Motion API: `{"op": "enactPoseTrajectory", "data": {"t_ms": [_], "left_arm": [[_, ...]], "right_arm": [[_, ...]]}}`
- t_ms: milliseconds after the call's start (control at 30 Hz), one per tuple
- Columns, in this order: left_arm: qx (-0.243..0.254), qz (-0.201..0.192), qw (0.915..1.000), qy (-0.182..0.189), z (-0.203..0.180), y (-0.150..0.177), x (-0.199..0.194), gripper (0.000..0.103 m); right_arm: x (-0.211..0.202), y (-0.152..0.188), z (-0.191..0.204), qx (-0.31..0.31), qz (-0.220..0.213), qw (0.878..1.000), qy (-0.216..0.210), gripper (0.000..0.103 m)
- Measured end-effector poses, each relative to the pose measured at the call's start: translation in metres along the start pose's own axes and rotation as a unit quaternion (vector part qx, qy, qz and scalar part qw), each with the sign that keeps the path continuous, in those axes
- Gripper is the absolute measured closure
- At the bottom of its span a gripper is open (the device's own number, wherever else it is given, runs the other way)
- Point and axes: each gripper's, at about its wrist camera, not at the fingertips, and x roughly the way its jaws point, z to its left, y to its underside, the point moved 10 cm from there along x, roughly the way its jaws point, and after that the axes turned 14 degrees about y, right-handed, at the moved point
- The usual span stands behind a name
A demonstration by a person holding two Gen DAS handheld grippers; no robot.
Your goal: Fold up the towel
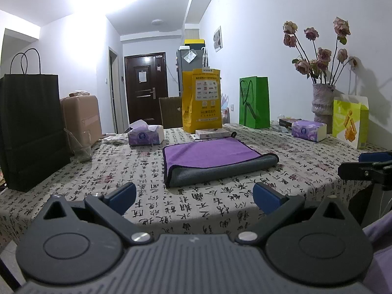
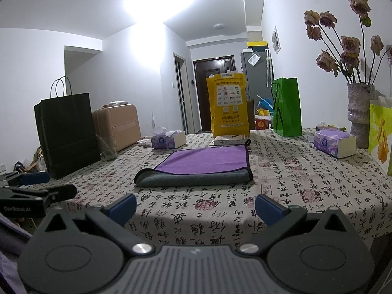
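A towel, purple on one face and grey on the other (image 1: pixel 213 160), lies folded flat in the middle of the table, its grey fold edge toward me; it also shows in the right wrist view (image 2: pixel 198 165). My left gripper (image 1: pixel 194 197) is open and empty, held near the table's front edge, short of the towel. My right gripper (image 2: pixel 196 207) is open and empty, also short of the towel. The right gripper shows at the right edge of the left wrist view (image 1: pixel 372 161), and the left gripper at the left edge of the right wrist view (image 2: pixel 34 186).
The table wears a cloth printed with calligraphy (image 1: pixel 103 171). On it stand a black paper bag (image 1: pixel 29 129), a glass (image 1: pixel 82 152), two tissue boxes (image 1: pixel 145 134) (image 2: pixel 334 143), a yellow bag (image 1: pixel 202 101), a green bag (image 1: pixel 254 101), a vase of roses (image 1: pixel 322 105) and a lime bag (image 1: pixel 350 122).
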Motion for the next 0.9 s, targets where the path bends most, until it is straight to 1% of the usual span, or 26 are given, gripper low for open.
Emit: {"op": "enactPoseTrajectory", "data": {"t_ms": [600,900], "left_arm": [[0.007,0.005,1.0000,-0.003,0.002,0.002,0.003,0.000],[-0.005,0.019,0.9998,-0.007,0.009,0.008,0.019,0.000]], "right_arm": [[0.004,0.001,0.002,-0.004,0.001,1.000,0.003,0.000],[0.016,-0.001,0.005,-0.008,-0.004,1.000,0.000,0.000]]}}
